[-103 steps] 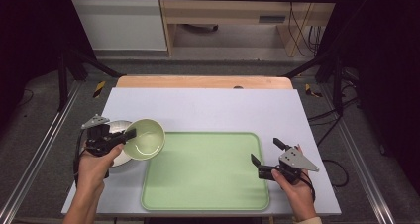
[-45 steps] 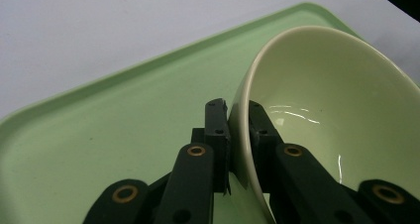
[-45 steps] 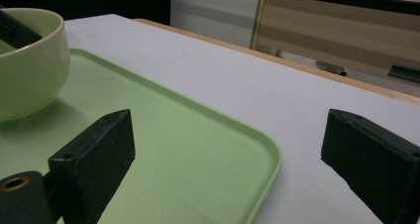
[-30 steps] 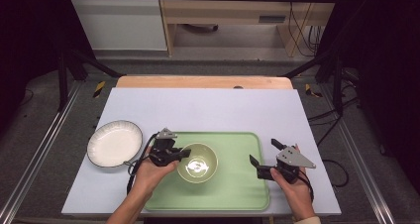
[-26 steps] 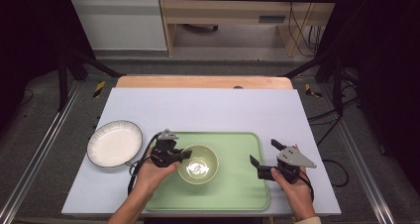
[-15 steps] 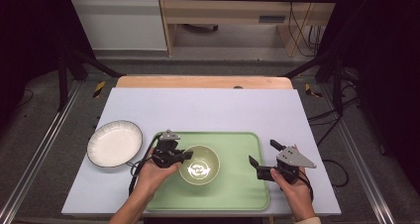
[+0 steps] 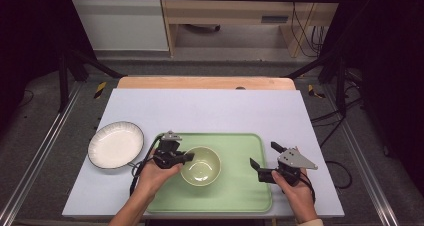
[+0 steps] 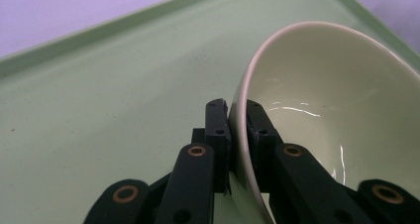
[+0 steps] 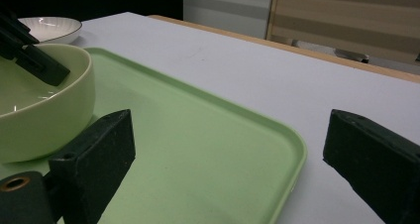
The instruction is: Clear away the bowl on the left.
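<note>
The pale green bowl [image 7: 200, 165] sits on the green tray [image 7: 235, 193], in the tray's left half, upright with its opening facing up. Your left gripper [image 7: 176, 158] grips the bowl at its left rim: in the left gripper view the two black jaws are closed onto the rim [image 8: 237, 116], one pad outside the wall and one inside, both pressing on it. Your left hand [image 7: 156, 173] lies over the tray's left edge, just behind the gripper. The tray rests on the pale table cover [image 7: 210, 108], near its front edge, and the part of the tray to the right of the bowl is bare. Your right gripper [image 7: 265, 161] hovers over the tray's right end, well apart from the bowl, with your right hand [image 7: 295, 191] behind it at the tray's front right corner. Its jaws stand wide apart and hold nothing; in the right gripper view the tray's rim [image 9: 292, 149] runs between them and the bowl [image 9: 44, 110] shows at the left. A white plate [image 7: 115, 145] lies on the table cover to the left of the tray, near the left gripper but not touching the tray. Nothing stands between the bowl and the right gripper.
</note>
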A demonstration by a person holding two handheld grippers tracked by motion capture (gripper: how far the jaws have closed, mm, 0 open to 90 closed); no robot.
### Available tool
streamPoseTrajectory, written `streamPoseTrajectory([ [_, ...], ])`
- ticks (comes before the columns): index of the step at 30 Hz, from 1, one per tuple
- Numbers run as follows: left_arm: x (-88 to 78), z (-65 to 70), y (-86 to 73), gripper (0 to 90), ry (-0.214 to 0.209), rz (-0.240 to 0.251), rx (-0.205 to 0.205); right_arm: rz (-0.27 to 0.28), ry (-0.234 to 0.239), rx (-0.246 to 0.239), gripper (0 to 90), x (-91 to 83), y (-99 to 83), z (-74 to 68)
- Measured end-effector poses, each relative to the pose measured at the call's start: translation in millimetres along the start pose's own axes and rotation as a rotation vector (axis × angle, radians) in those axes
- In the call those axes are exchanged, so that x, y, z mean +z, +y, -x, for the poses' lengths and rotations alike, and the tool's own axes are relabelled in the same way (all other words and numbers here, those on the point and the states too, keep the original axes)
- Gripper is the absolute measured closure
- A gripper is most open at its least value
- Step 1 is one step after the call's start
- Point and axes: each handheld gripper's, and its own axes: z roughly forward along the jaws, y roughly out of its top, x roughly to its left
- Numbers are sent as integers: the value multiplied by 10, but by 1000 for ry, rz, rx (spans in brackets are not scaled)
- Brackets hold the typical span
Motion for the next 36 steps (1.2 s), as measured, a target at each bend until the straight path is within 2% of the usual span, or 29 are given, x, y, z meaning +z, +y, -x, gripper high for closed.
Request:
streamPoseTrajectory([
  [13,31,4,-3,830,15,-11,-2,9,-15,13,59,-20,-3,32],
  [18,46,36,-14,831,28,4,0,17,-8,23,58,-36,0,35],
  [21,47,44,-22,830,34,6,11,26,-2,34,58,-44,9,25],
  [22,49,27,-21,831,22,6,7,27,-1,26,56,-45,11,19],
  [29,47,39,-21,828,32,9,23,24,-13,28,52,-44,2,20],
  [30,36,54,-17,803,55,15,37,26,-15,23,51,-56,3,17],
  [31,36,54,-17,775,55,15,37,26,-15,23,51,-56,3,17],
  [32,9,60,-9,749,73,22,42,31,-15,18,49,-69,9,18],
  [36,-67,65,7,666,82,52,36,39,-16,19,48,-82,10,31],
])
